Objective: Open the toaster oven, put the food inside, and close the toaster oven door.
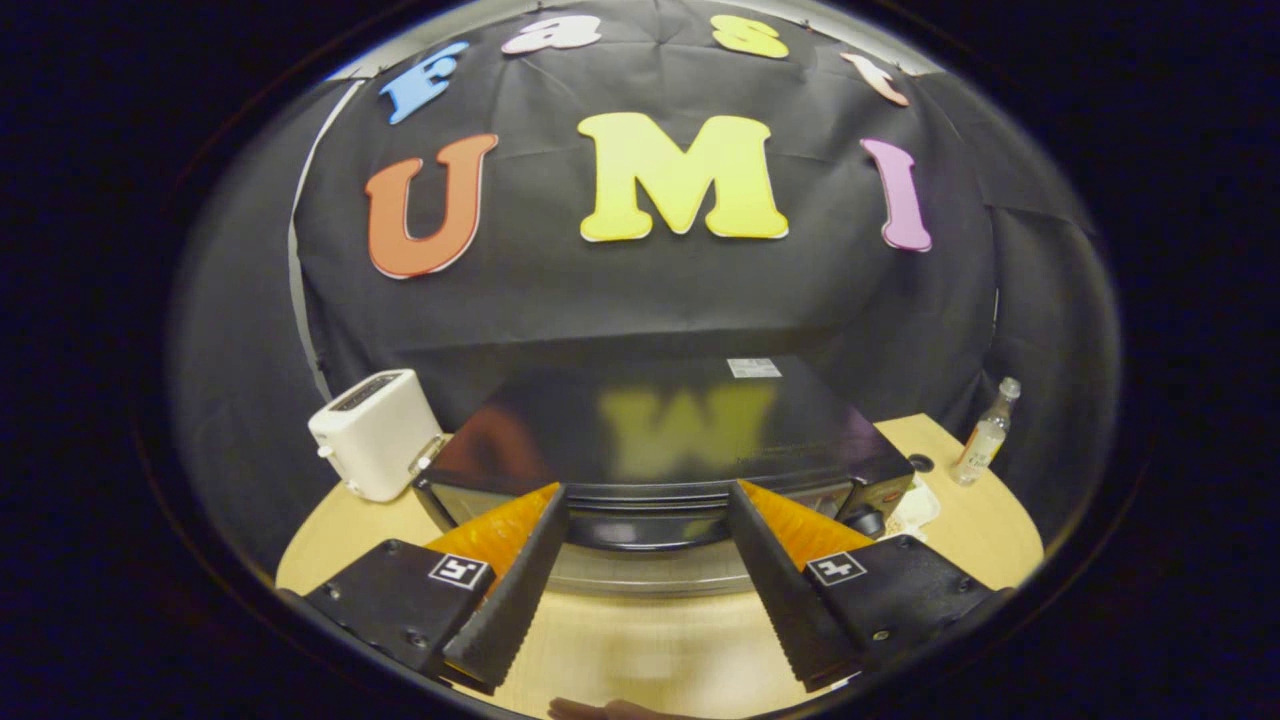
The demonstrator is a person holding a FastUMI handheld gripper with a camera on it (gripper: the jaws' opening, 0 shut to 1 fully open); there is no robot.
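Hand-held gripper (648,492) fingers spread apart, black toaster oven (660,430) just ahead, door shut, wooden table (640,650) beneath

I count one toaster oven (660,440) on the one wooden table (985,520), one white pop-up toaster (375,432) beside it, and one small bottle (985,432) (clear, with a pale cap). My one gripper (647,500) shows two fingers (515,580), spread apart with nothing between them.

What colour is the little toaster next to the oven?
White. The toaster shows best in the gripper view, left of the toaster oven, beyond the open fingers.
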